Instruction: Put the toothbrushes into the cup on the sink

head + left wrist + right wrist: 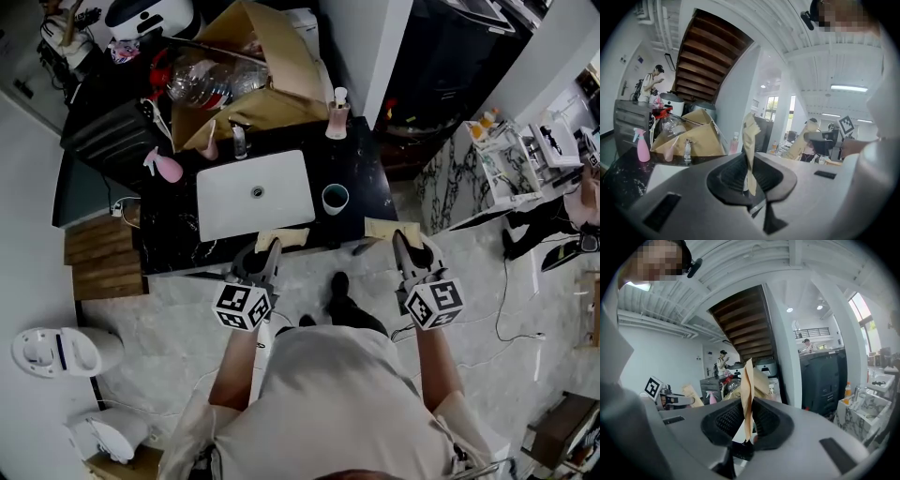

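The left hand-held gripper (266,251) is clamped nearly closed on a flat tan packet (284,238) and the right hand-held gripper (400,242) likewise on a second tan packet (383,228), both at the front edge of the dark bench (367,176), where the cup (335,198) stands just right of the white sink (281,178).

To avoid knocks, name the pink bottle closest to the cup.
The pump bottle behind the cup; the spray bottle stands left of the sink, farther away.
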`<action>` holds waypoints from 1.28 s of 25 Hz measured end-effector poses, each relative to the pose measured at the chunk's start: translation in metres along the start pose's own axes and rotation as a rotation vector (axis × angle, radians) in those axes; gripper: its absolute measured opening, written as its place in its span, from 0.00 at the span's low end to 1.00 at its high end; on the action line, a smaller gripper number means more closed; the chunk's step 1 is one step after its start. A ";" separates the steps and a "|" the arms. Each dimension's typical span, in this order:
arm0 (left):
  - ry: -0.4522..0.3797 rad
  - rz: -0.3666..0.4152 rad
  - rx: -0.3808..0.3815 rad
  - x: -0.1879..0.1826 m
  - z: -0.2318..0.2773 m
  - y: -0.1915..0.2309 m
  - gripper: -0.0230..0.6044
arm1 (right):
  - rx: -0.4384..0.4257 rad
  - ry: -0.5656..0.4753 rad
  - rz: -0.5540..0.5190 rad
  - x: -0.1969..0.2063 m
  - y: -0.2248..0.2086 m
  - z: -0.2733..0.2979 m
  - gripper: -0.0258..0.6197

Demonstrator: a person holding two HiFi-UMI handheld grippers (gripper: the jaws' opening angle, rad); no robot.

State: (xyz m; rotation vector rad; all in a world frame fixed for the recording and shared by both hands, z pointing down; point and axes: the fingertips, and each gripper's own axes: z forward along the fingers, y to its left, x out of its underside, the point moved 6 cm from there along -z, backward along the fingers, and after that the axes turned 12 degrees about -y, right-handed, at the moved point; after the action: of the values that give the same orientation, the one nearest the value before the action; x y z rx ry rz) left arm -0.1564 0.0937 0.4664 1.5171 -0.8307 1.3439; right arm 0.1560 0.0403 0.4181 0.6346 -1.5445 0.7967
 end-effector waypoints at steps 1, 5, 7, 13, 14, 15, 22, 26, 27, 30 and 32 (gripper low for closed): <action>0.005 -0.004 -0.005 0.001 0.008 0.002 0.09 | -0.010 0.007 0.002 0.000 -0.005 0.007 0.14; 0.029 -0.016 -0.022 0.004 0.037 0.008 0.09 | -0.045 0.027 0.012 -0.001 -0.027 0.037 0.14; 0.038 -0.018 -0.031 0.005 0.049 0.011 0.09 | -0.061 0.037 0.019 0.001 -0.038 0.052 0.14; 0.057 -0.016 -0.075 0.008 0.078 0.021 0.09 | -0.129 0.068 0.038 0.010 -0.059 0.092 0.14; 0.059 -0.016 -0.084 0.008 0.081 0.022 0.09 | -0.141 0.074 0.042 0.012 -0.062 0.098 0.14; 0.060 -0.018 -0.095 0.009 0.084 0.024 0.09 | -0.152 0.080 0.046 0.015 -0.064 0.105 0.14; 0.071 -0.035 -0.189 0.016 0.099 0.033 0.09 | -0.238 0.122 0.082 0.032 -0.080 0.144 0.14; 0.068 -0.040 -0.237 0.020 0.104 0.036 0.09 | -0.285 0.144 0.097 0.042 -0.087 0.160 0.14; 0.068 -0.041 -0.248 0.021 0.105 0.036 0.09 | -0.296 0.150 0.100 0.044 -0.088 0.163 0.14; 0.072 -0.039 -0.278 0.025 0.106 0.036 0.09 | -0.334 0.161 0.103 0.049 -0.090 0.171 0.14; 0.073 -0.035 -0.290 0.025 0.109 0.036 0.09 | -0.354 0.167 0.106 0.051 -0.092 0.175 0.14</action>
State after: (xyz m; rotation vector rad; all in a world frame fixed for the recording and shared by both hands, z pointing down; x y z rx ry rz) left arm -0.1457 -0.0181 0.4991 1.2442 -0.9061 1.1888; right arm 0.1132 -0.1517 0.4737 0.2226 -1.5256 0.6172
